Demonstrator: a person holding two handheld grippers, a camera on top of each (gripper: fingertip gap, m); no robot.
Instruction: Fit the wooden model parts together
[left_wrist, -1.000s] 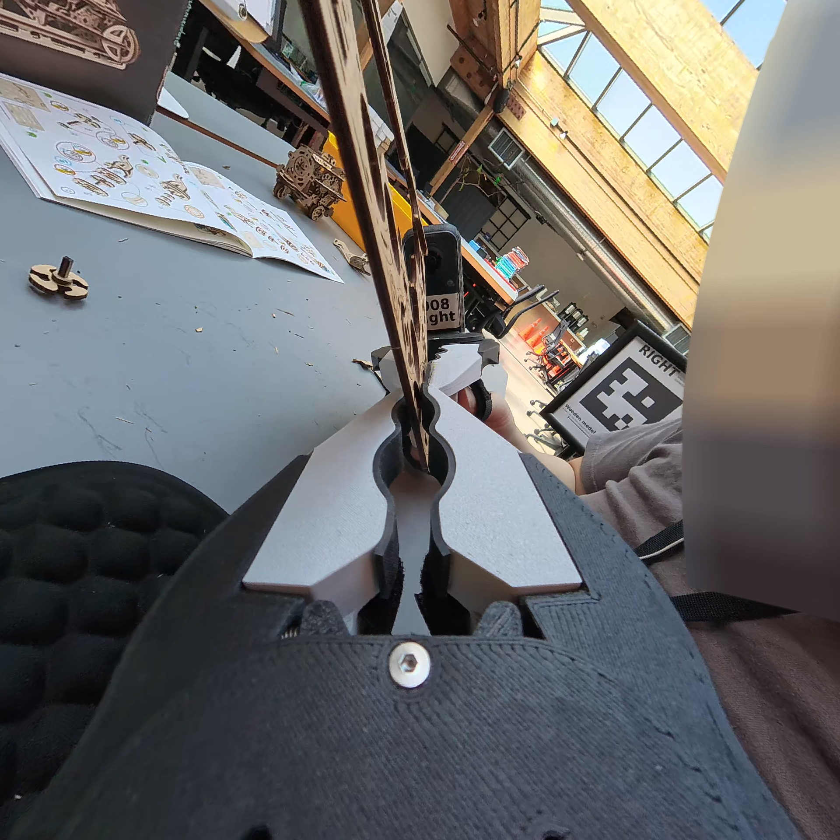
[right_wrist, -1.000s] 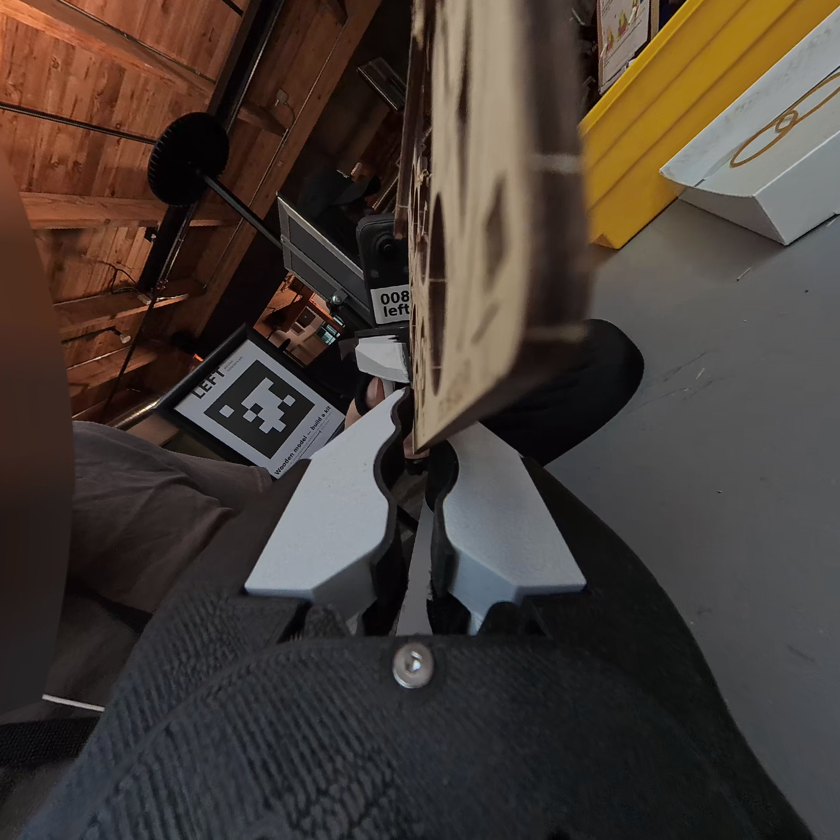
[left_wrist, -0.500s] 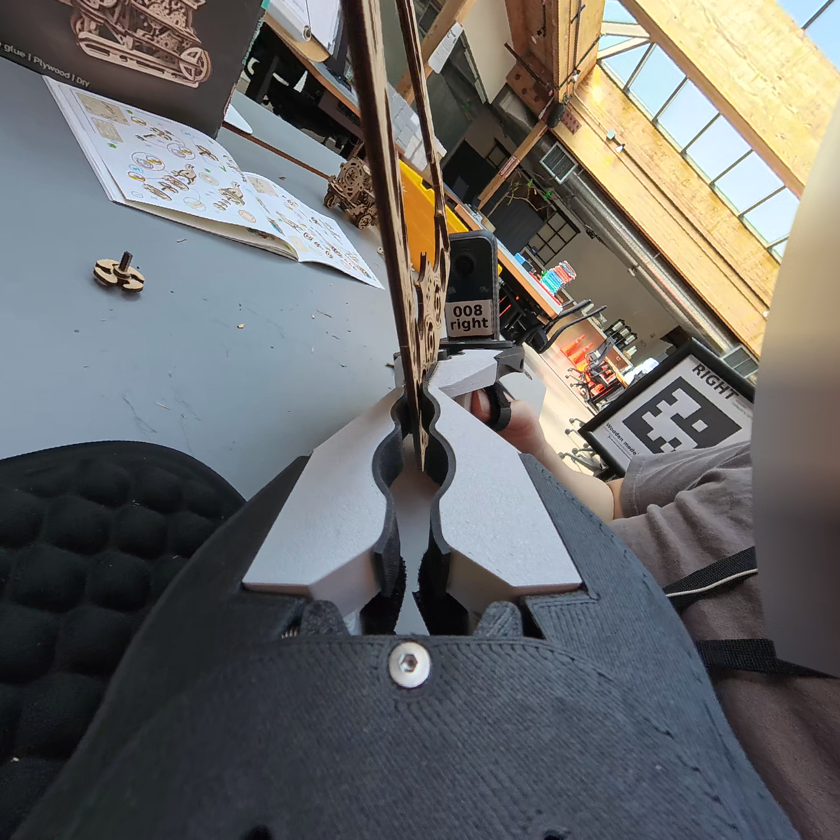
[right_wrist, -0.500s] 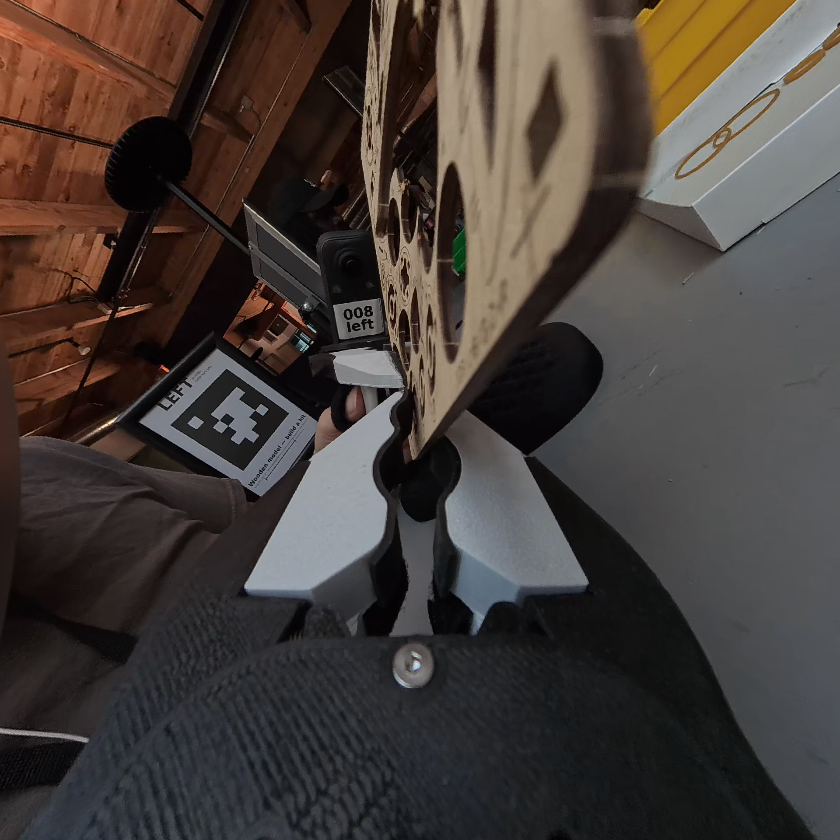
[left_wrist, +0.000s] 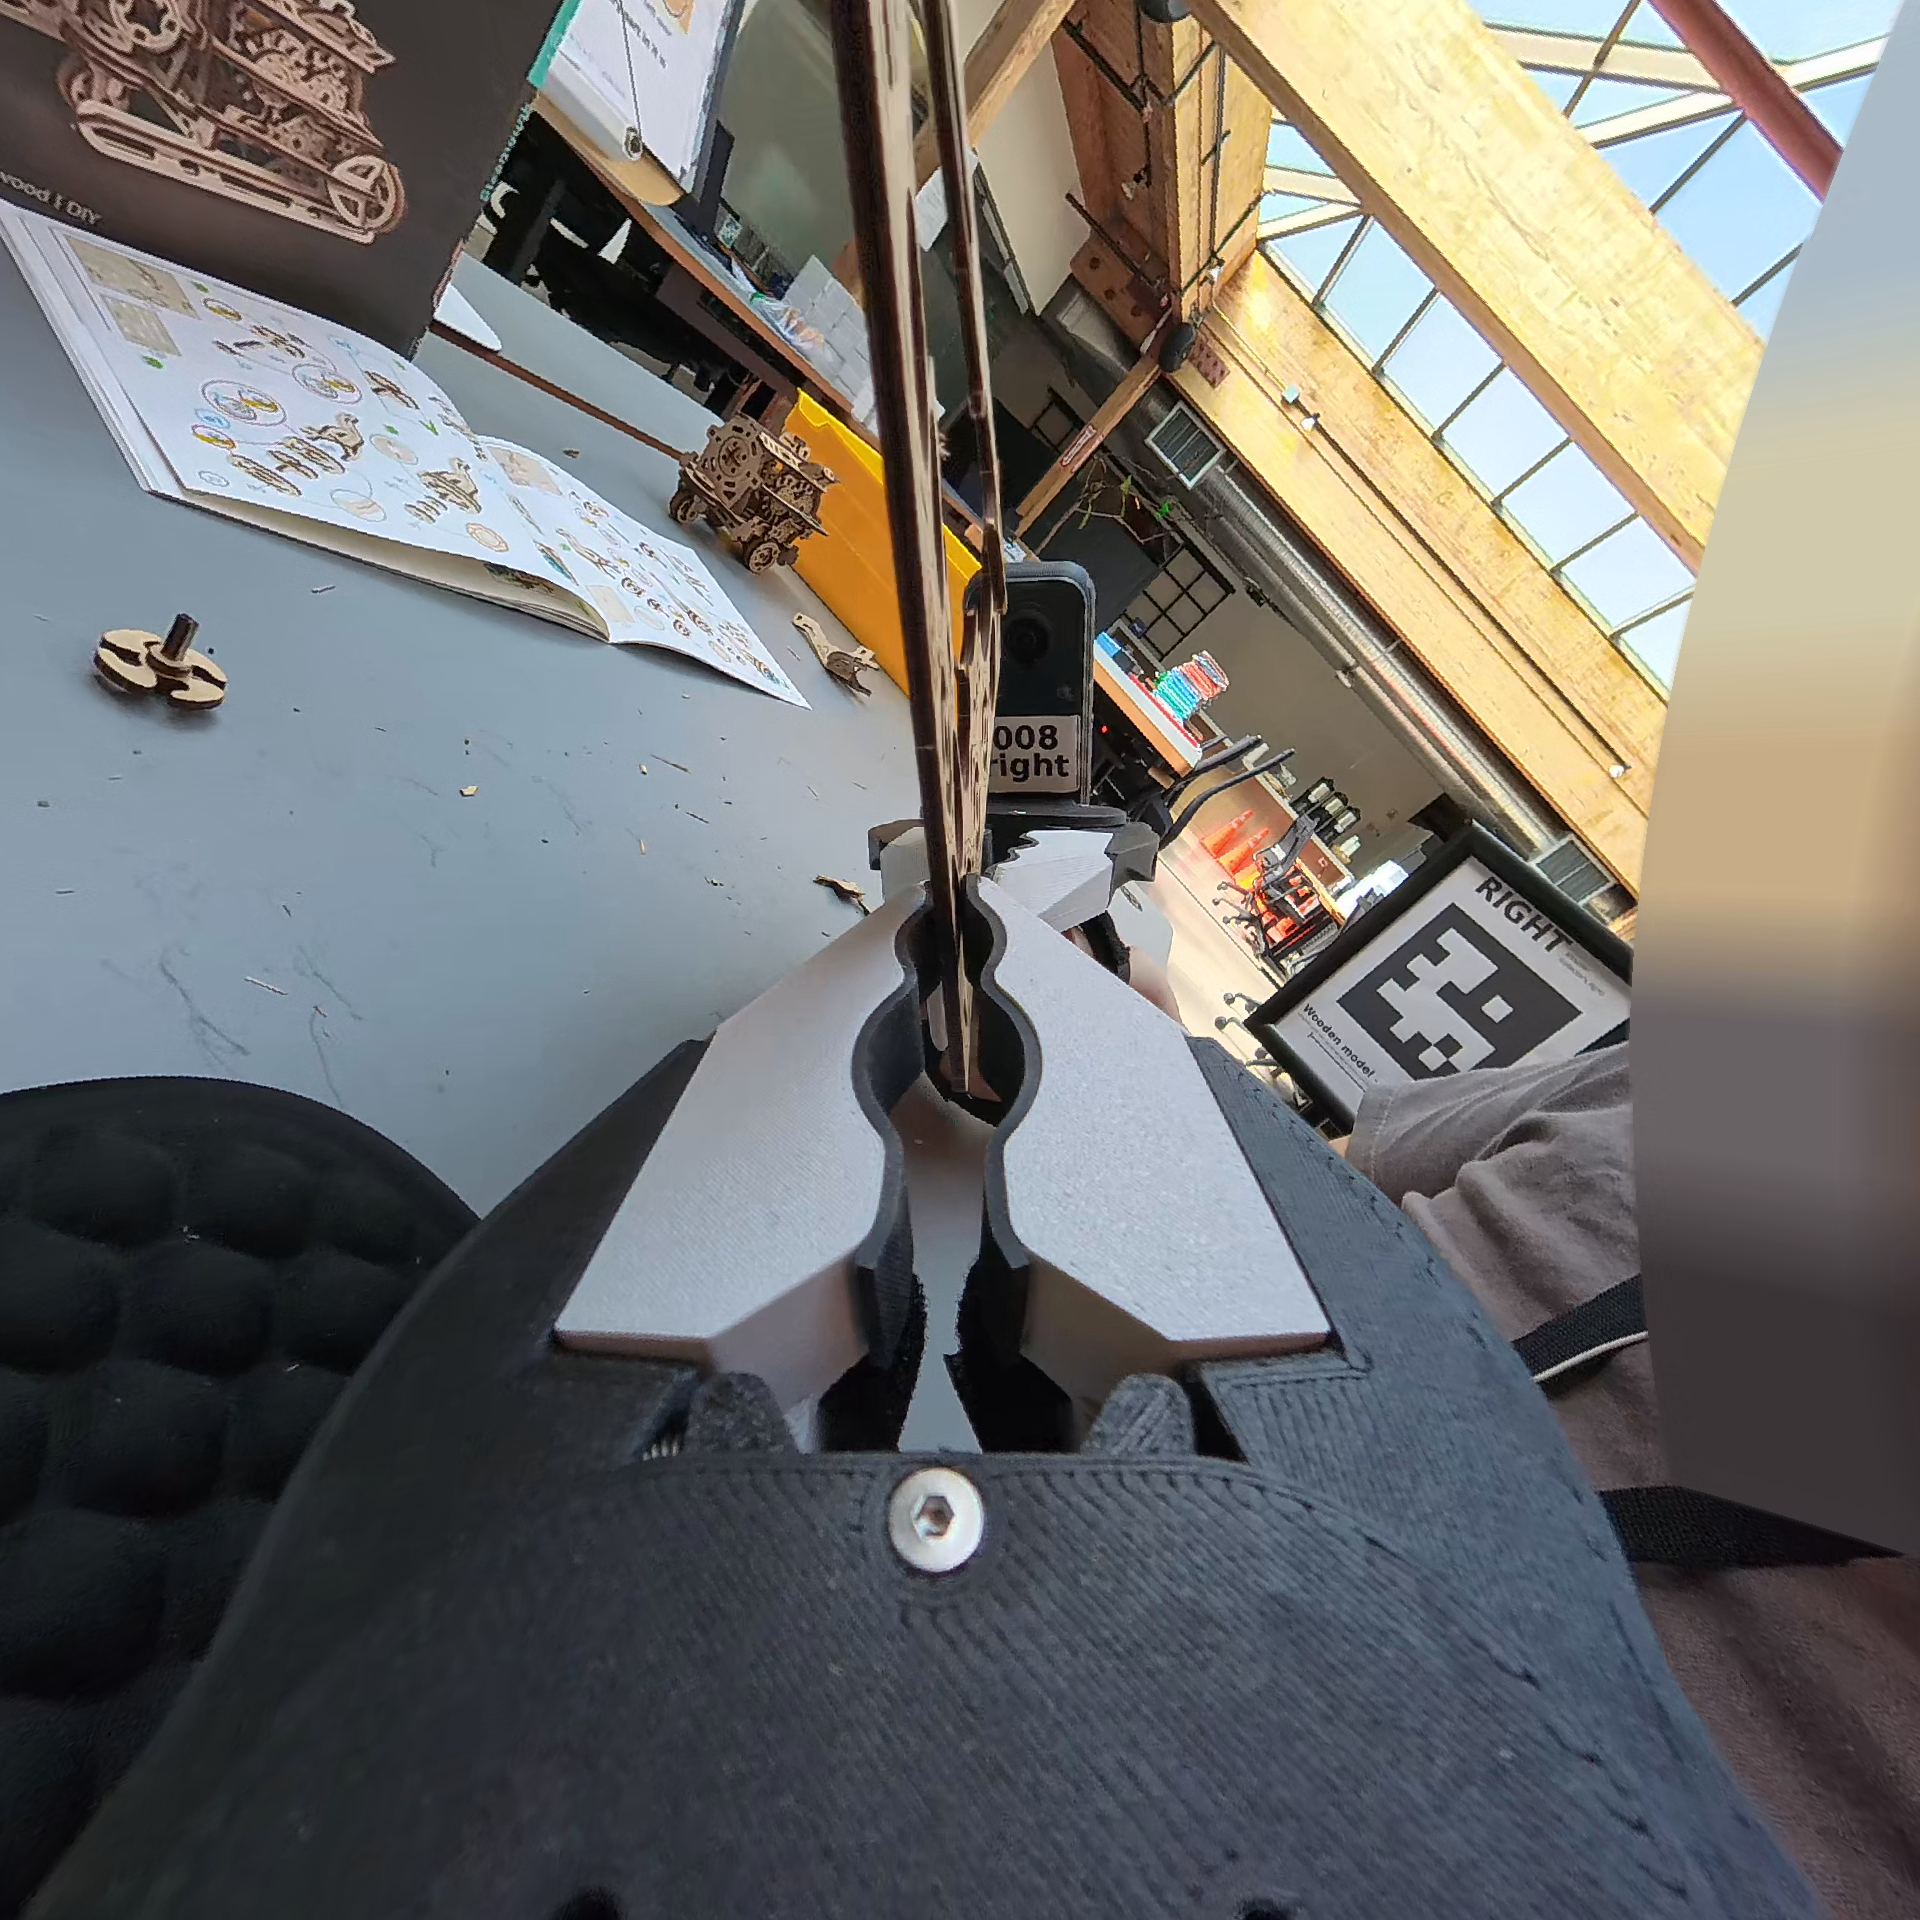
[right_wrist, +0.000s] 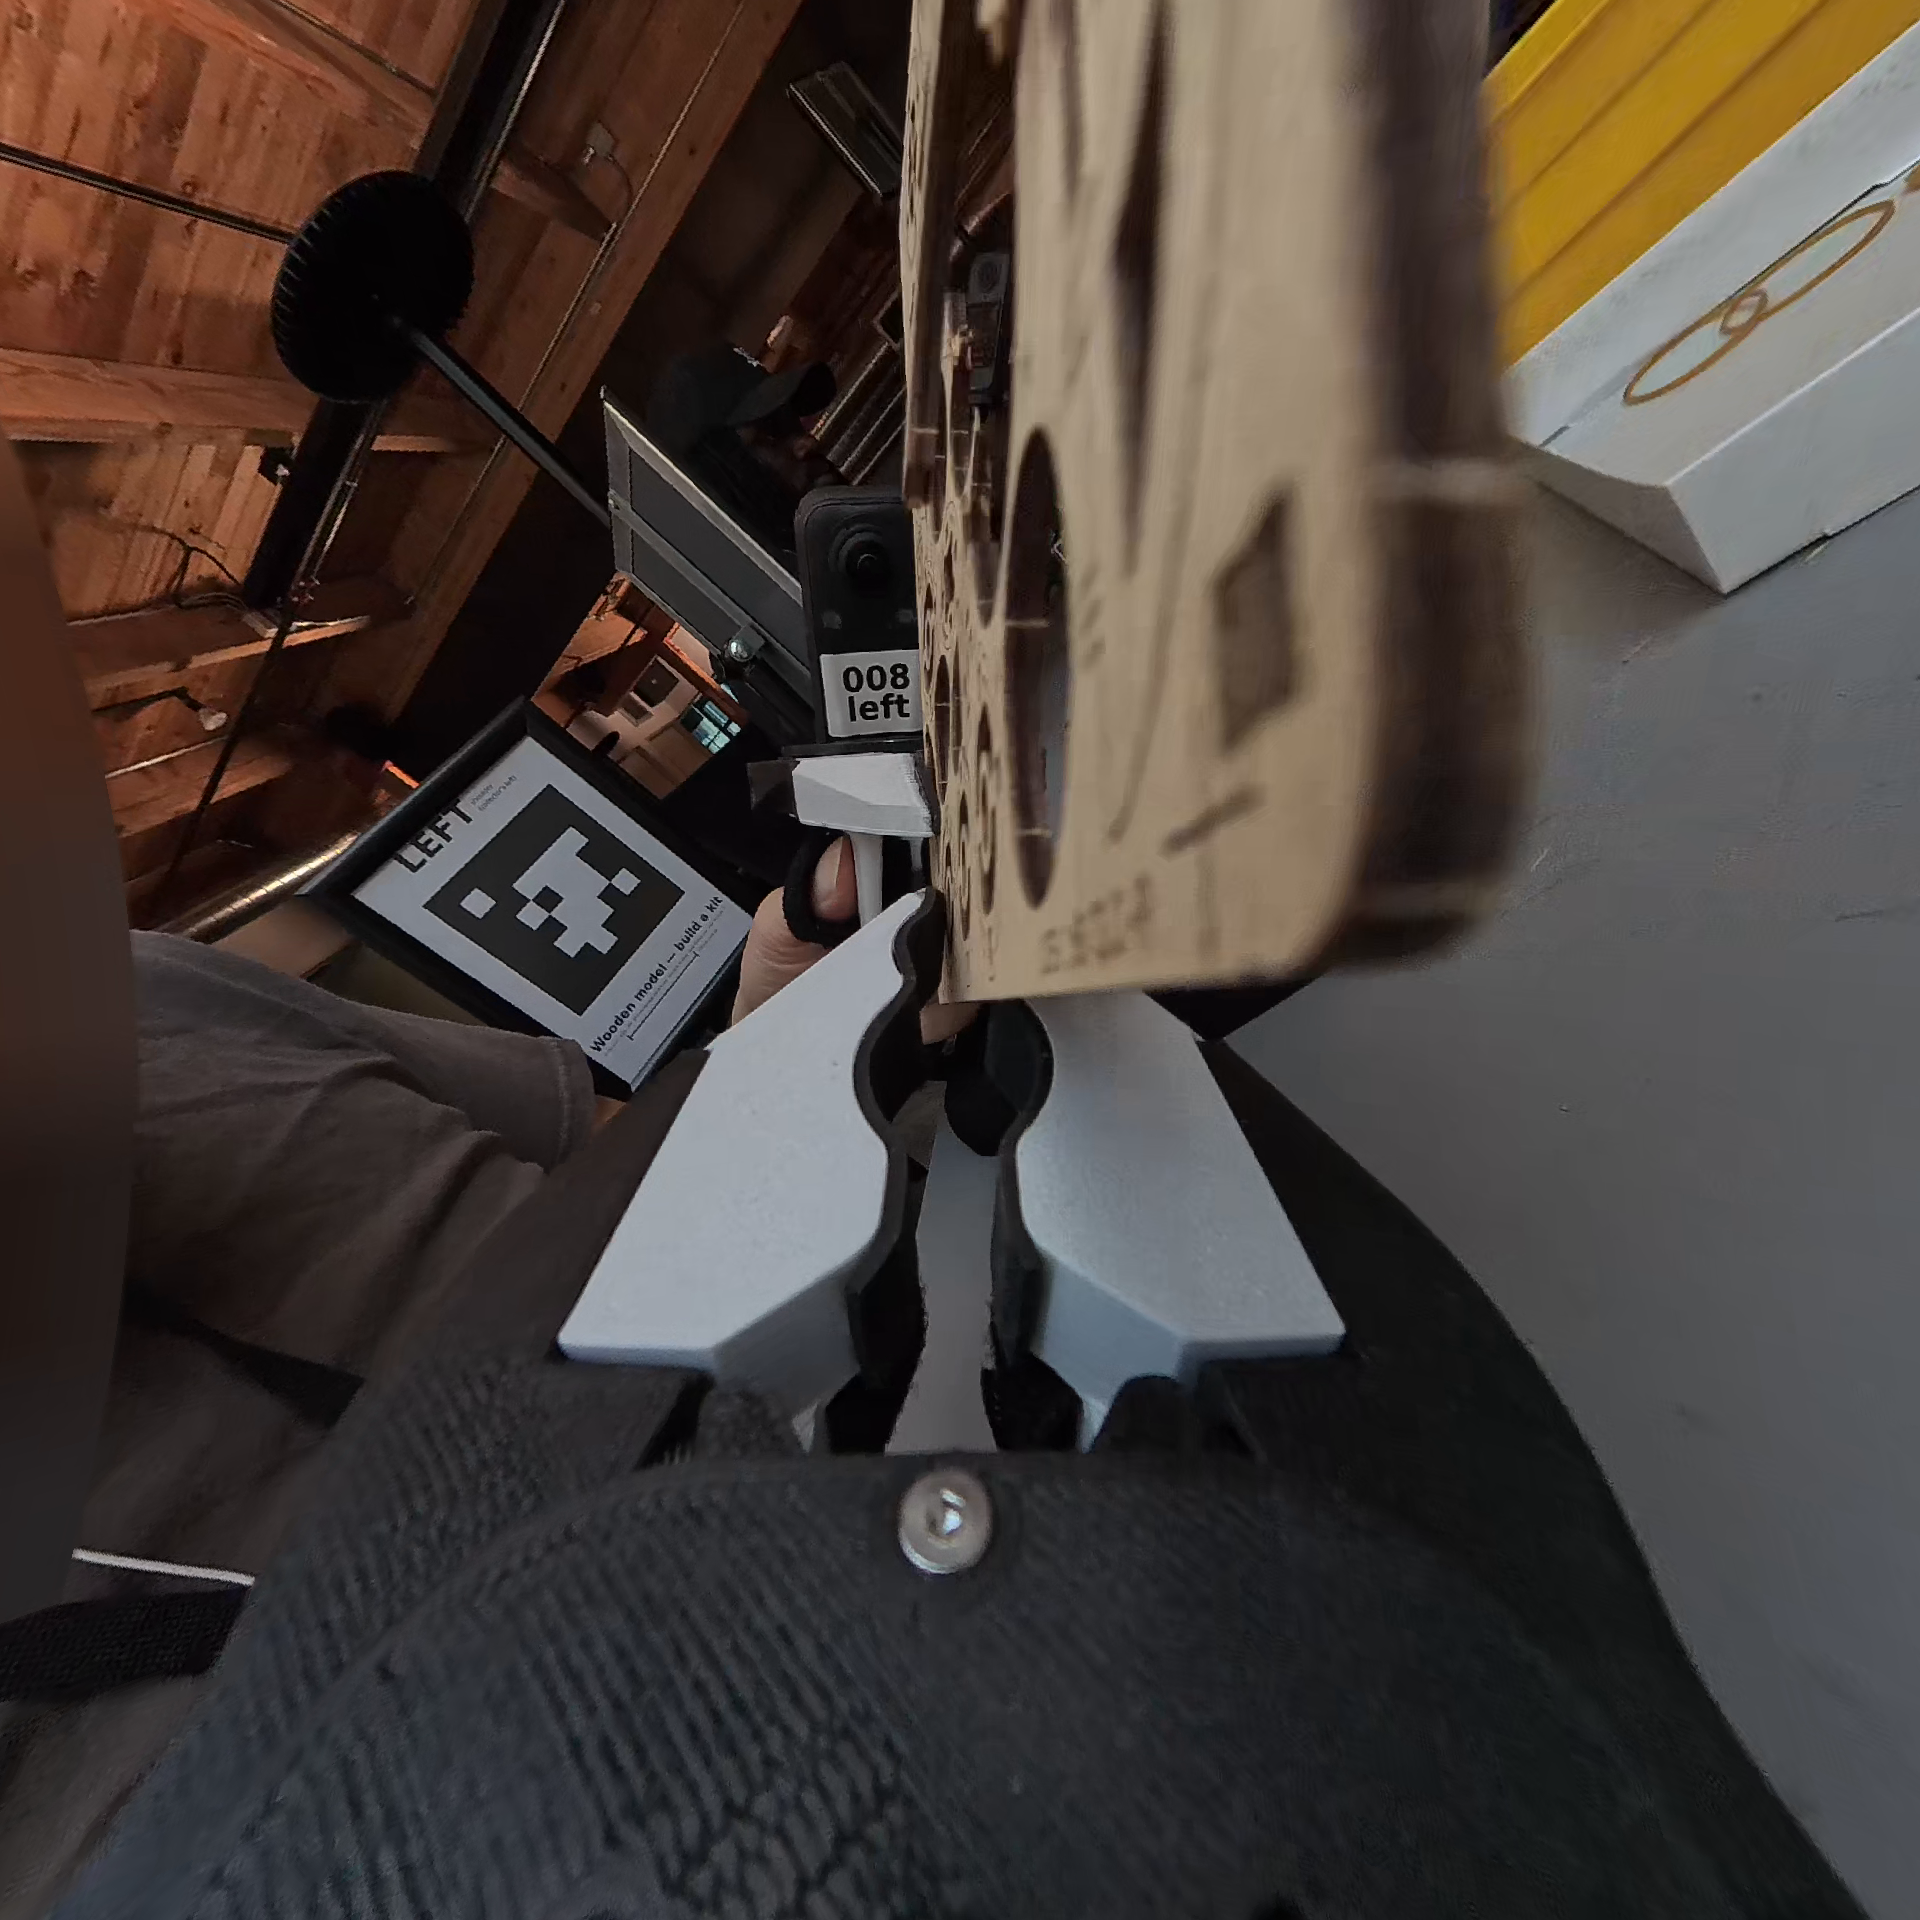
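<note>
Left wrist view: the left gripper (left_wrist: 951, 997) is clamped narrow on the lower edge of a thin wooden sheet (left_wrist: 904, 436), held edge-on and nearly upright above the grey table (left_wrist: 416, 883). Compared with a second ago, the booklet (left_wrist: 343, 457), the small wooden wheel (left_wrist: 159, 665) and the half-built model (left_wrist: 750, 497) sit lower and nearer, so the sheet has been tipped and swung over the table. The right gripper (left_wrist: 1023, 868) faces from the far side, touching the same sheet.

Right wrist view: the right gripper (right_wrist: 951, 1023) pinches the sheet's bottom corner, its cut-out face (right_wrist: 1226, 540) now turned broadly to the camera, where earlier it showed narrower. Both tools hold one sheet; judged from this, no part is yet freed or joined, and the turning looks like a search for the next piece.
</note>
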